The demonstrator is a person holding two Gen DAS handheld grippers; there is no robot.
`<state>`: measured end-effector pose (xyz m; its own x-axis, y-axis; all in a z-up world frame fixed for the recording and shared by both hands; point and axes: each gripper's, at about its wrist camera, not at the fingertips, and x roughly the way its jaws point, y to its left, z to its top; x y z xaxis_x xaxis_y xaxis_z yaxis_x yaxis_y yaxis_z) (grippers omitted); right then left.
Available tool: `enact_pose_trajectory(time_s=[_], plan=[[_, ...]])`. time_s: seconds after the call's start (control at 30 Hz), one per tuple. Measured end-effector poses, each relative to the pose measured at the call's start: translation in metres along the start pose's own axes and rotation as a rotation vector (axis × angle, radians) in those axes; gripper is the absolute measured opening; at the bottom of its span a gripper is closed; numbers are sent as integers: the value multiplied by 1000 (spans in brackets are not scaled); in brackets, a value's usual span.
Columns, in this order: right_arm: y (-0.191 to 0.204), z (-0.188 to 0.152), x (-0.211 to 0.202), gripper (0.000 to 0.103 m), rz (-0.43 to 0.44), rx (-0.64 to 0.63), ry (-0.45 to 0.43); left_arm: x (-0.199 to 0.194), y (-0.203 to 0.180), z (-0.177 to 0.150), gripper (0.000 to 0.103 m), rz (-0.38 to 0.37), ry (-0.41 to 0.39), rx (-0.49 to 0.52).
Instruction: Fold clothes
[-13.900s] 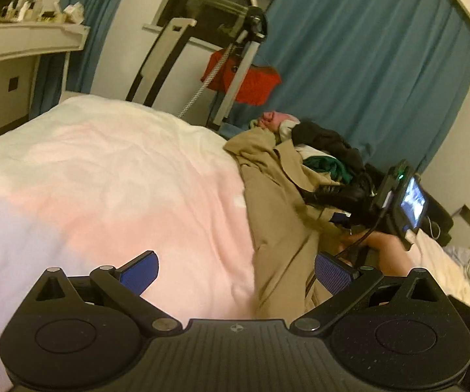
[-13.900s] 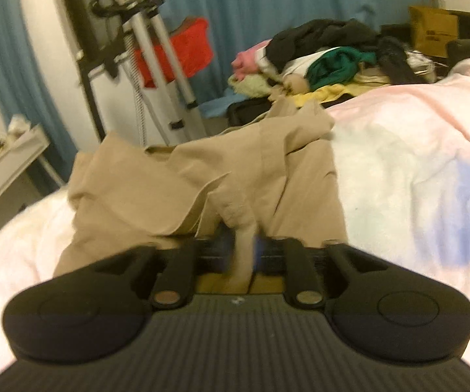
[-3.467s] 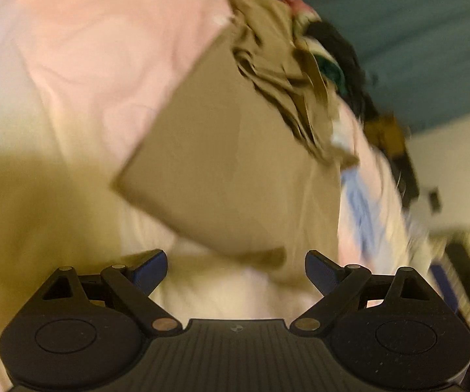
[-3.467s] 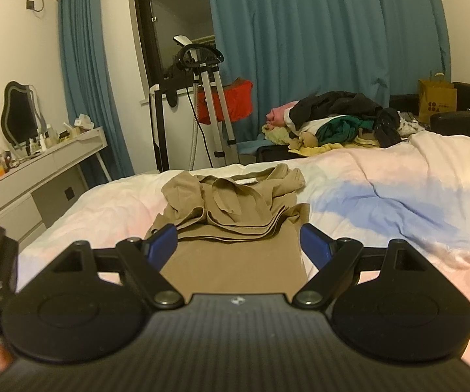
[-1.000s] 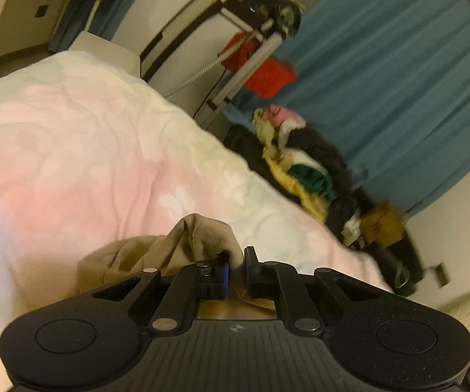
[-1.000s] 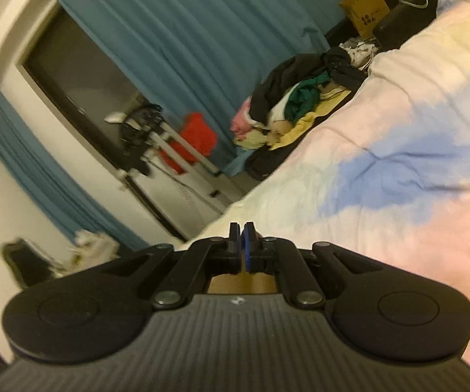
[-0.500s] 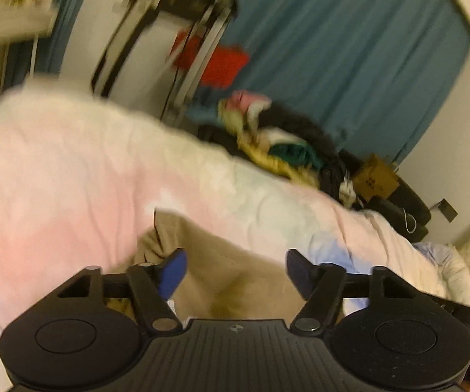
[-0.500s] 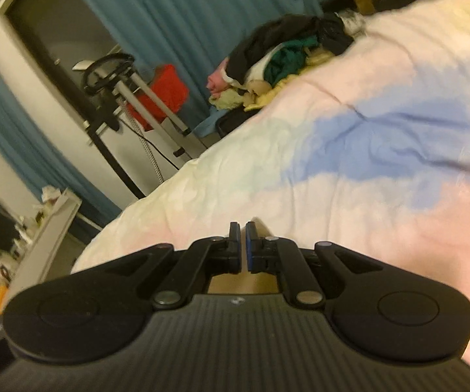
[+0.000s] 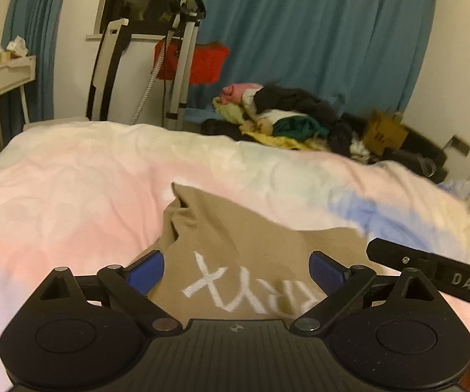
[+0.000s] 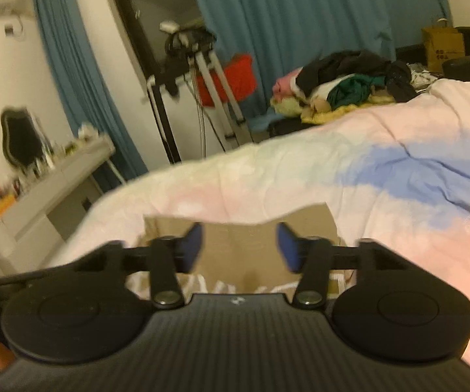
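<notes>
A tan garment point(image 9: 235, 238) with white lettering lies folded on the pastel bedspread point(image 9: 71, 176), just in front of both grippers. My left gripper point(image 9: 236, 269) is open and empty, its blue pads over the garment's near part. My right gripper point(image 10: 240, 245) is open and empty above the same tan garment point(image 10: 238, 232). Part of the right gripper's body point(image 9: 430, 271) shows at the right edge of the left wrist view.
A pile of mixed clothes point(image 9: 287, 117) lies beyond the bed's far edge. A garment steamer stand point(image 9: 182, 49) with a red item stands by the blue curtains. A white dresser point(image 10: 45, 189) is at the left. A paper bag point(image 10: 444, 45) is at the far right.
Both grippers have opened and let go of the tan garment, which now lies on the bed with its lettering up. The left opened first, then the right.
</notes>
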<state>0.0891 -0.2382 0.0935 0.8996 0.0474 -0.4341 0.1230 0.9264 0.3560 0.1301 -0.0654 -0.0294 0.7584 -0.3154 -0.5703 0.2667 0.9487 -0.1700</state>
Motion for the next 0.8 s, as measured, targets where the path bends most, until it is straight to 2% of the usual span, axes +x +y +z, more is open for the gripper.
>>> enact_pose_trajectory(time_s=[0.2,0.3,0.37,0.57,0.8], plan=[[-6,-18,66,37,-71,-37,86,53,5,-9,96,68,73,30],[-9,-25,97,36,-105,-78,112,67,11,-13,96,71,104,14],[-9,-28,103,36,-104,-86,118,70,13,-14,96,66,110,0],[-7,-25,92,38,-89,-64,118,57,11,-13,94,58,102,7],[10,-18,37,39,-46,-60,43,14,3,-8,94,39,58,46]])
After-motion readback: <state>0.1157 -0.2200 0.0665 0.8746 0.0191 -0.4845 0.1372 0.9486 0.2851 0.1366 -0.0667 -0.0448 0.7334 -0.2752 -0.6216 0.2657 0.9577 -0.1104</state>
